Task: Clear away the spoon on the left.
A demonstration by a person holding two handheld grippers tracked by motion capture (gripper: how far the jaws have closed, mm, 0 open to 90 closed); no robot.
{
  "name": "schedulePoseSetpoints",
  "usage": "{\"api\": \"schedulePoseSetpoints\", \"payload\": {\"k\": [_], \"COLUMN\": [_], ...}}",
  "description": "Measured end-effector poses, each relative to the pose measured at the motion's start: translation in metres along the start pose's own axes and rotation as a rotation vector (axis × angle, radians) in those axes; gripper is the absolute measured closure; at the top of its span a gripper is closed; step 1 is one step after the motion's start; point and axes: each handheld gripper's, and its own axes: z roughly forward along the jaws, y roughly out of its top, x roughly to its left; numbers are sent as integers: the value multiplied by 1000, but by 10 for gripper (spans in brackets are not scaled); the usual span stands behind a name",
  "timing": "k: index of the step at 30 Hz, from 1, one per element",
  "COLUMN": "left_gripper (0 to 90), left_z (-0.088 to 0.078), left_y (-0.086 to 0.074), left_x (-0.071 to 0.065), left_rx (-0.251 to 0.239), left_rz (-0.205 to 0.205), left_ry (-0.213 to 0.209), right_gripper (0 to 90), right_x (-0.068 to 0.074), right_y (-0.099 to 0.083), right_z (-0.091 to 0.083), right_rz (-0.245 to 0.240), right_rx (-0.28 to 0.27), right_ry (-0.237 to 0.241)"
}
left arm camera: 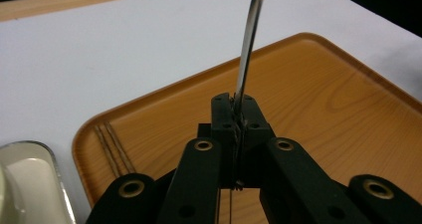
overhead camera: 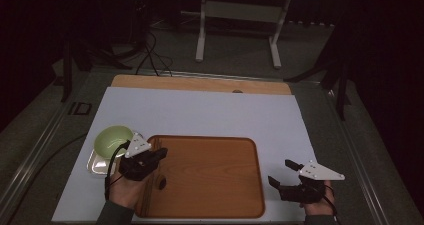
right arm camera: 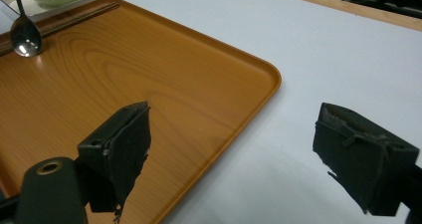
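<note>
My left tool (left arm camera: 238, 115) is clenched on a metal spoon (left arm camera: 249, 50), its jaws pinching the handle edge-on while the bowl end hangs just over the near-left part of the wooden tray (overhead camera: 210, 175). In the right tool's view the spoon's bowl (right arm camera: 26, 37) sits low above the tray floor, just inside the rim, beside a pair of dark chopsticks (right arm camera: 74, 17) laid along that edge.

I judge the spoon light, stiff and slick: polished steel gripped on a thin stem could pivot or slide between the pads, so holding close to mid-handle looks safest. It is not fragile, though it would clatter if it dropped.

Ahead of the left tool the tray floor lies open and flat, bounded by a low raised lip. Behind that tool, off the tray, a green bowl (overhead camera: 114, 139) stands on a small metal dish (overhead camera: 96, 164), close enough to clip.

My right tool (overhead camera: 286, 174) is released, jaws spread wide, over the white table (overhead camera: 210, 112) just off the tray's far-side corner, with bare room all around it.
</note>
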Motion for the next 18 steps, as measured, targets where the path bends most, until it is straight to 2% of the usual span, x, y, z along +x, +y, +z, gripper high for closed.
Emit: {"api": "schedulePoseSetpoints", "payload": {"k": [4,12,18], "left_gripper": [882,870,878], "left_z": [4,17,26], "left_y": [-5,-19,-20], "left_x": [1,8,8], "left_rx": [12,11,5], "left_rz": [-8,-94,-128], "left_ry": [-13,-65,-86], "right_gripper": [146,146,146], "right_x": [0,0,0], "right_y": [0,0,0], "right_z": [0,0,0], "right_rz": [0,0,-1], "right_rx": [-1,1,0], "right_ry": [0,0,-1]}}
